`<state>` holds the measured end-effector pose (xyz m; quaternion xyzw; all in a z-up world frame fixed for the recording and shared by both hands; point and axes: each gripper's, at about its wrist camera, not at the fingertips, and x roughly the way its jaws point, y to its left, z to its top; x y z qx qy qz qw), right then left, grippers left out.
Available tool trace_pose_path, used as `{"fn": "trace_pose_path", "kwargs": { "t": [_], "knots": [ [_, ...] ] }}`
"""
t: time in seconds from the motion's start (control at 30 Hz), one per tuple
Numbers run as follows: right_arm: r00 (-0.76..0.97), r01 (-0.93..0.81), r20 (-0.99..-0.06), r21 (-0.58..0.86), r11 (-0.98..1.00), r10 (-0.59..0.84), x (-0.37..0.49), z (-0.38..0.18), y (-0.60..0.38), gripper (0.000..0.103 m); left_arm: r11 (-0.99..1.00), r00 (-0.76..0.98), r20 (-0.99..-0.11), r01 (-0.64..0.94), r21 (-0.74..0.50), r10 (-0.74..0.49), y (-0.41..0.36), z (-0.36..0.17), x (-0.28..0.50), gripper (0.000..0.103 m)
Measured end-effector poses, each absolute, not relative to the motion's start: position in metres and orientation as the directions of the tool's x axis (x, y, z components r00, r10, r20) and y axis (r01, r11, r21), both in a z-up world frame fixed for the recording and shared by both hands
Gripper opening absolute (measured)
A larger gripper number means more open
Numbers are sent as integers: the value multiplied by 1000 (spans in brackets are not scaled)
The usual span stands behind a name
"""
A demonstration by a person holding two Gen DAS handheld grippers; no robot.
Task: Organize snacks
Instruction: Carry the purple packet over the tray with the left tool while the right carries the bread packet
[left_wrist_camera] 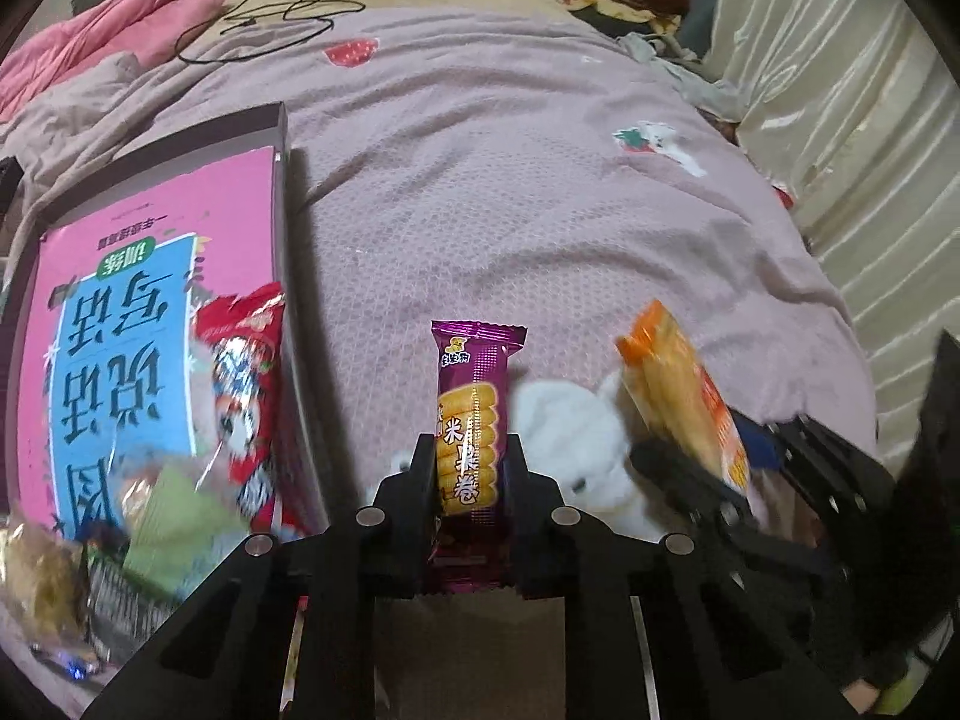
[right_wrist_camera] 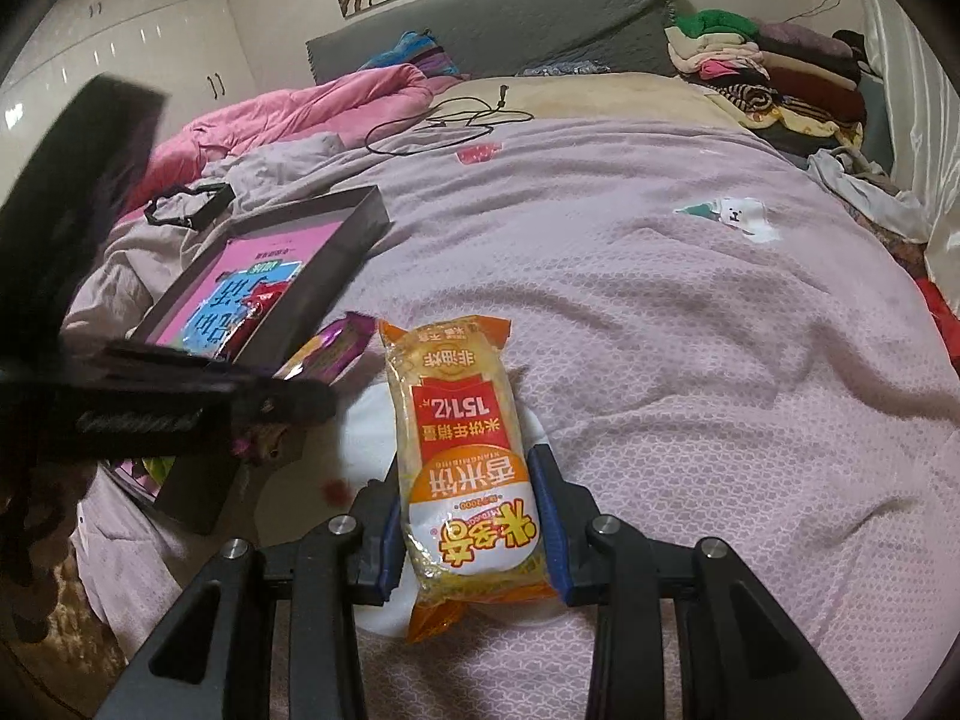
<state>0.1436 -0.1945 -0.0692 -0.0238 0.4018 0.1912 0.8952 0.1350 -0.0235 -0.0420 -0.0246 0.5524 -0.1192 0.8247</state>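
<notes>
My left gripper point(left_wrist_camera: 470, 453) is shut on a purple rice-roll pack point(left_wrist_camera: 471, 384), which stands upright between its fingers above the mauve bedspread. Just left of it is a dark box point(left_wrist_camera: 282, 192) with a pink booklet point(left_wrist_camera: 150, 276) inside. A red snack pack point(left_wrist_camera: 246, 372) and several blurred packs point(left_wrist_camera: 168, 516) lie on the booklet. My right gripper point(right_wrist_camera: 465, 468) is shut on an orange rice-cracker pack point(right_wrist_camera: 459, 450), its blue pads point(right_wrist_camera: 549, 516) pressing both sides. That orange pack point(left_wrist_camera: 684, 396) also shows at the right of the left wrist view. The left gripper point(right_wrist_camera: 288, 402) and purple pack point(right_wrist_camera: 330, 351) appear blurred beside the box point(right_wrist_camera: 336, 246).
The bedspread point(right_wrist_camera: 690, 330) stretches bare to the right and far side, with a white animal print point(left_wrist_camera: 564, 432) under both grippers. A black cord point(left_wrist_camera: 264, 18), a pink duvet point(right_wrist_camera: 312, 108) and folded clothes point(right_wrist_camera: 780, 78) lie at the far end. A pale curtain point(left_wrist_camera: 840, 120) hangs along the right.
</notes>
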Motion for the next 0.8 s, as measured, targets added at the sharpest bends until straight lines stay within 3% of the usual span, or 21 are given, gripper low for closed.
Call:
{"fn": "trace_pose_path", "kwargs": {
  "t": [0.37, 0.8],
  "knots": [
    [619, -364, -707, 130, 922, 344, 135, -64, -193, 37, 962, 412, -877, 213, -171, -247, -9, -11, 92, 20],
    [650, -473, -613, 135, 871, 449, 95, -30, -152, 37, 968, 461, -855, 194, -162, -235, 20, 6, 65, 20]
  ]
}}
